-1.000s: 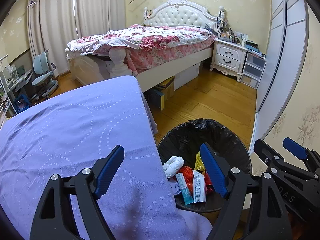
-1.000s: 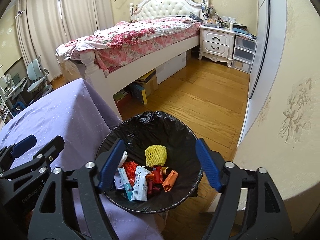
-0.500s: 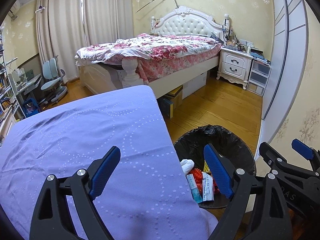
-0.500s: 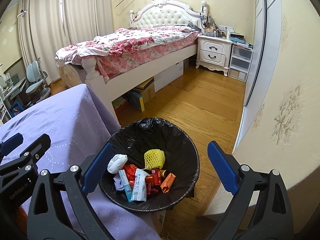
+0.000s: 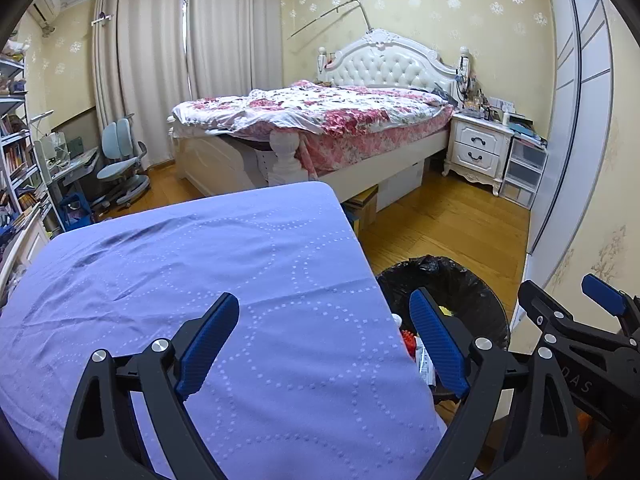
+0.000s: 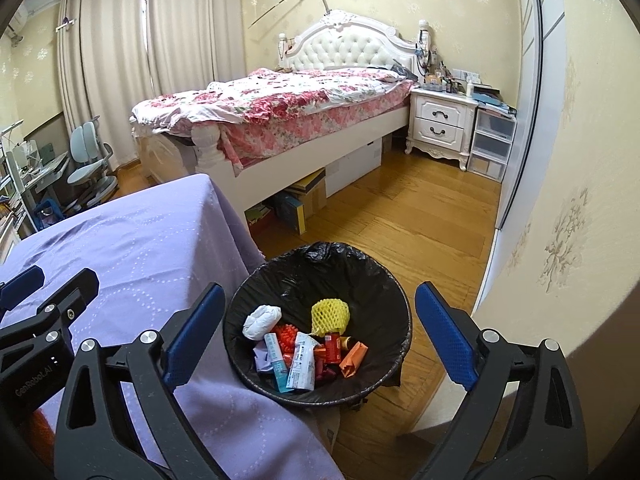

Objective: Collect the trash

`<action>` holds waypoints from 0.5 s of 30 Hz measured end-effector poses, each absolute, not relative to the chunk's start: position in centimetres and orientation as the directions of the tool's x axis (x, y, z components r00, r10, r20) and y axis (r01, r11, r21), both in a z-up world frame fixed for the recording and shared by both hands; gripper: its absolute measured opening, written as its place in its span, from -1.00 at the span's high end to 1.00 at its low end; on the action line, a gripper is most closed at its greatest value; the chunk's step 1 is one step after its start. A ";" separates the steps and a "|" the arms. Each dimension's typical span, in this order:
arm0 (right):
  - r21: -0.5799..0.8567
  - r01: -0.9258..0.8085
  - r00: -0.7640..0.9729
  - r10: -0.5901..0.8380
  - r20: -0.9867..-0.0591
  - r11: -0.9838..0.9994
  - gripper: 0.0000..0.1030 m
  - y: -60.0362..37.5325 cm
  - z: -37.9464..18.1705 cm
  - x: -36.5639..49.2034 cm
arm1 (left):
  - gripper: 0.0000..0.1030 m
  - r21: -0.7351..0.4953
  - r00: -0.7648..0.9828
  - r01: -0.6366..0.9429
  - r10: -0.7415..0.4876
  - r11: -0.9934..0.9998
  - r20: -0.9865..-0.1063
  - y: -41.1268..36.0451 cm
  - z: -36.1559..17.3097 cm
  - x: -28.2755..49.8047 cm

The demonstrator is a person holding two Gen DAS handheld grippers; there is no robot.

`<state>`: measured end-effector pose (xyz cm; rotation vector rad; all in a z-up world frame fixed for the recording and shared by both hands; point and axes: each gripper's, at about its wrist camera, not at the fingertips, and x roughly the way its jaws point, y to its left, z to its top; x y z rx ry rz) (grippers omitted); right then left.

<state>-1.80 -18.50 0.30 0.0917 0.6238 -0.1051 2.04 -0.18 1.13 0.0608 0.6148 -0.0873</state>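
A black-lined trash bin [image 6: 394, 300] stands on the floor beside the purple-clothed table [image 6: 140, 240]. Inside lie a yellow foam net [image 6: 330, 312], a white wad [image 6: 262, 316], printed packets [image 6: 302, 364] and an orange wrapper [image 6: 354, 358]. My right gripper [image 6: 320, 291] hangs open above the bin with nothing between its fingers. My left gripper [image 5: 323, 300] is over the table's right edge, its jaws opening and empty. In the left wrist view the bin [image 5: 460, 284] shows partly behind the right pad. The table cloth [image 5: 200, 260] is bare.
A bed with a floral cover [image 6: 280, 108] stands at the back, boxes [image 6: 308, 196] under it. A white nightstand [image 6: 440, 124] and plastic drawers [image 6: 492, 144] are at the back right. A wall [image 6: 560, 200] rises close on the right, a desk chair [image 5: 120, 160] far left.
Both grippers have risen and pulled back from the bin, and both sets of jaws stand wider. The bin looks smaller and lower in both views; more of the table shows.
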 end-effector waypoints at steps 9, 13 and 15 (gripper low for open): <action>0.059 0.097 0.829 -0.048 -0.557 0.994 -0.82 -17.1 2.1 -4.4 | -0.70 0.016 0.832 0.071 -0.050 0.997 -0.553 1.4 2.3 -0.2; 0.057 0.089 0.837 -0.043 -0.546 0.994 -0.82 -16.7 2.6 -5.6 | -0.71 0.007 0.834 0.063 -0.049 0.998 -0.550 1.9 2.4 -0.9; 0.055 0.086 0.838 -0.042 -0.544 0.995 -0.82 -16.5 2.7 -5.8 | -0.71 0.004 0.835 0.058 -0.046 0.998 -0.548 2.2 2.5 -1.1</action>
